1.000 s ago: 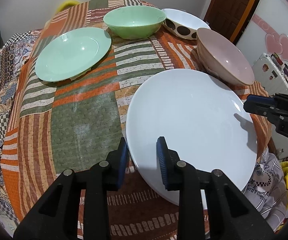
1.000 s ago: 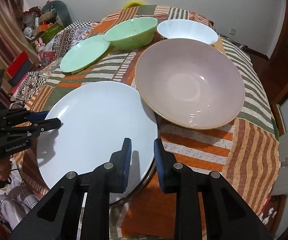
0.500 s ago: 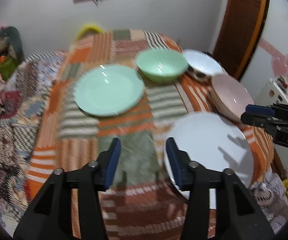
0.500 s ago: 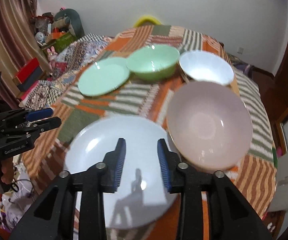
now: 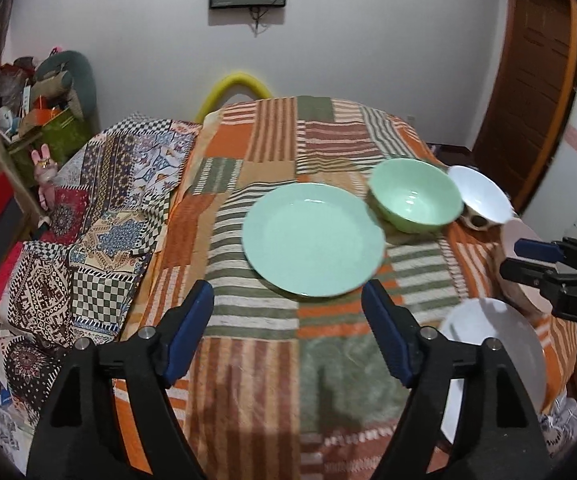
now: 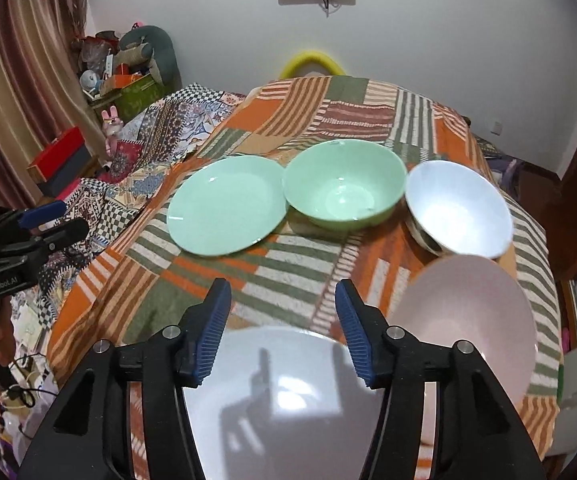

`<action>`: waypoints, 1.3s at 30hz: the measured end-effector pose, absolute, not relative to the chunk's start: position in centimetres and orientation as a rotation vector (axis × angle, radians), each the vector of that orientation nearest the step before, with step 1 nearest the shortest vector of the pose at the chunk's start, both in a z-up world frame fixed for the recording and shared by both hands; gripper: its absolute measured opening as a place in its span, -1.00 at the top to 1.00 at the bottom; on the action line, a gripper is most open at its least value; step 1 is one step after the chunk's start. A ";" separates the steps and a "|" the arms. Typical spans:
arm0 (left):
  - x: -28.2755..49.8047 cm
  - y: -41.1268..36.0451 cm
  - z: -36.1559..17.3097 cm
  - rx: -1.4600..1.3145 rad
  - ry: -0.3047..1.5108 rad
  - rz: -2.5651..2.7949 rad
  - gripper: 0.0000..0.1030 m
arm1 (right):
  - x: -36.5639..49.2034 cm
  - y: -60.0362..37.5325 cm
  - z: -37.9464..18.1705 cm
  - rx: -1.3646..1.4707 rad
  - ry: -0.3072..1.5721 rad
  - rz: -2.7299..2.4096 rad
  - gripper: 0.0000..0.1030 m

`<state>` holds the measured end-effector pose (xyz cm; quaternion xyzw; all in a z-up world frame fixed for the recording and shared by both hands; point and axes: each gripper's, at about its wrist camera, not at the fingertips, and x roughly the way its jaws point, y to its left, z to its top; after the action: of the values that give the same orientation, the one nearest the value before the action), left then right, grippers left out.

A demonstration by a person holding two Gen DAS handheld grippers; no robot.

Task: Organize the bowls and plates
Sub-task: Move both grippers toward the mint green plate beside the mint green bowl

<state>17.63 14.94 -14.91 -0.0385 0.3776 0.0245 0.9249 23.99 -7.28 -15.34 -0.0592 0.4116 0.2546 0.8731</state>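
Note:
A large white plate [image 6: 288, 396] lies flat at the near edge of the patchwork cloth [image 6: 288, 280], with a pink bowl [image 6: 468, 320] beside it on the right. Further back sit a green plate [image 6: 226, 204], a green bowl [image 6: 344, 184] and a white bowl with dark spots [image 6: 456, 208]. My right gripper [image 6: 282, 328] hovers above the white plate's far rim, jaws opening, nothing between them. My left gripper [image 5: 288, 328] hangs over the cloth in front of the green plate [image 5: 312, 240], jaws opening wide and empty. The white plate [image 5: 496, 352] lies to its right.
The table's near and right edges drop off close to the white plate and pink bowl. A second patterned cloth [image 5: 100, 208] covers furniture to the left. Boxes and toys [image 6: 128, 76] pile in the left corner. A yellow chair back [image 5: 234, 88] stands behind the table.
Both grippers let go of the white plate's rim, opened, and pulled up and back. The white plate now lies flat on the cloth. The left gripper swung left toward the green plate.

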 end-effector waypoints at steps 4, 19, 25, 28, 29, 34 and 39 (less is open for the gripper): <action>19.8 17.1 -16.6 -0.105 0.814 0.063 -0.50 | 25.4 -5.9 -16.2 -0.127 0.883 0.541 0.02; 27.4 22.6 -23.0 -0.202 0.913 0.053 -0.47 | 30.6 -2.0 -19.5 -0.141 0.972 0.563 0.02; 29.9 23.2 -25.1 -0.227 0.948 0.001 0.00 | 32.7 -0.6 -21.2 -0.148 1.030 0.572 0.13; 30.9 23.2 -26.0 -0.229 0.968 -0.020 0.14 | 33.4 0.1 -21.8 -0.155 1.052 0.571 0.23; 31.1 23.1 -26.1 -0.228 0.970 -0.025 0.19 | 33.6 0.2 -21.9 -0.153 1.059 0.572 0.24; 32.3 23.0 -26.9 -0.235 0.972 -0.041 0.26 | 34.3 0.8 -22.4 -0.161 1.065 0.566 0.30; 32.9 22.5 -27.0 -0.227 0.967 -0.060 0.44 | 34.7 1.7 -22.7 -0.213 1.061 0.545 0.44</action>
<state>32.91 22.54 -26.97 -0.1088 0.4636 -0.0286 0.8789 34.67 1.70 -22.74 -0.1000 0.4985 0.2563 0.8221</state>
